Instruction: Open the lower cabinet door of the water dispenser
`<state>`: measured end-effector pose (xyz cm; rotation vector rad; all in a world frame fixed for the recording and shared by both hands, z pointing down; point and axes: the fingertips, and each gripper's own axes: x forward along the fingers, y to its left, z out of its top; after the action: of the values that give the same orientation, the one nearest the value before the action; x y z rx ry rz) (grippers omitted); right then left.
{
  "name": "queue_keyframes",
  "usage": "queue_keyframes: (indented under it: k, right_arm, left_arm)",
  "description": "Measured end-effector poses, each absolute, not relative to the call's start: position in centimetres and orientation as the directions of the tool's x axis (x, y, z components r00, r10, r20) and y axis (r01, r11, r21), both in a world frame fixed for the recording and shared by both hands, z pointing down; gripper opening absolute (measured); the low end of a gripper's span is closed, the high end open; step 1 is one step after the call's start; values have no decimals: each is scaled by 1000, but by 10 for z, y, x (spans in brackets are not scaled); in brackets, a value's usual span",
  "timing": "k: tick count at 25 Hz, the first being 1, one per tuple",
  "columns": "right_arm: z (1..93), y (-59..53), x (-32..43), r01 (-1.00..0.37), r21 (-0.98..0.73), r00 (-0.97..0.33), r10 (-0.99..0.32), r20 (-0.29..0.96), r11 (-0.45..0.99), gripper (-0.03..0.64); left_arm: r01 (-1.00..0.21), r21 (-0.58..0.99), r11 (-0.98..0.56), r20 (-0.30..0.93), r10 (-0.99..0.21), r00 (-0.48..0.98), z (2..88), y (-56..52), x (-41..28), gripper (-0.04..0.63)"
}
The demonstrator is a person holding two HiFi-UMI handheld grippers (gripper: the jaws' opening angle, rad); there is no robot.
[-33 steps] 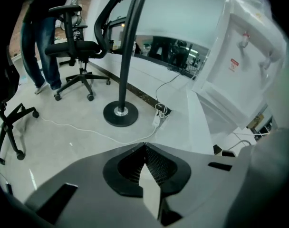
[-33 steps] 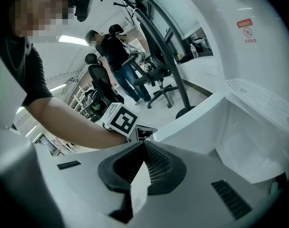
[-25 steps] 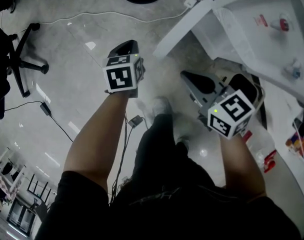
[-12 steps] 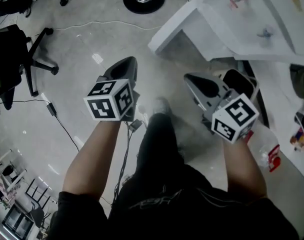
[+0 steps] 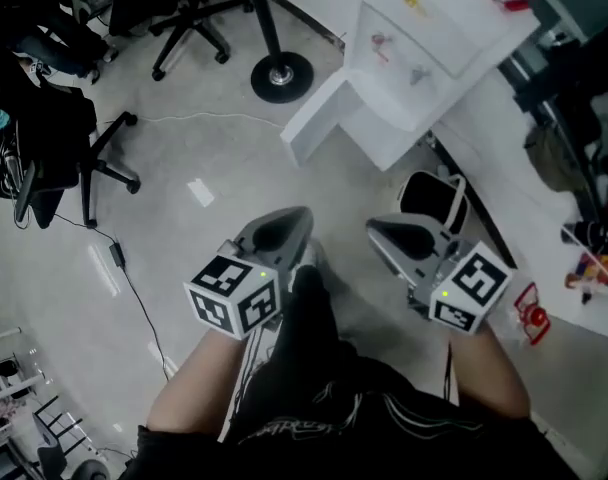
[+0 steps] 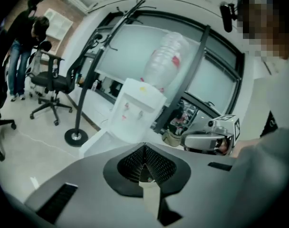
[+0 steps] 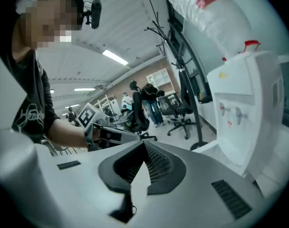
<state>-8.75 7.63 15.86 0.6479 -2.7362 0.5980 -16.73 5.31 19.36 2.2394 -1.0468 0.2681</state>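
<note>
The white water dispenser (image 5: 409, 68) stands at the top of the head view, with an upturned bottle (image 6: 166, 56) on it. Its lower cabinet door (image 5: 319, 118) swings out to the left and stands open. Both grippers hang in the air well short of it, above the floor and the person's legs. My left gripper (image 5: 289, 218) is shut with nothing in it; its jaws meet in its own view (image 6: 144, 148). My right gripper (image 5: 384, 230) is likewise shut and empty (image 7: 144, 146). The dispenser (image 7: 244, 113) fills the right of the right gripper view.
A coat-stand base (image 5: 281, 76) sits left of the open door. Office chairs (image 5: 184, 8) (image 5: 74, 148) stand at the upper left, and a cable (image 5: 124, 268) runs across the floor. A black-framed stool (image 5: 429, 198) is beside the dispenser. People (image 6: 21, 56) stand far off.
Both grippers have risen and drawn nearer the body. The head view has swung up, so the dispenser and its open door now lie farther off. Both stay shut.
</note>
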Motion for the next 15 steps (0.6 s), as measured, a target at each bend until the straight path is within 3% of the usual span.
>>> queue_keyframes:
  k: [15]
  right_arm:
    - [-71,252,-26,-447,-248,-890,-400,218,859,12]
  left_arm:
    - [-573,330,-750,150,-558,816,-87,251,-82,0]
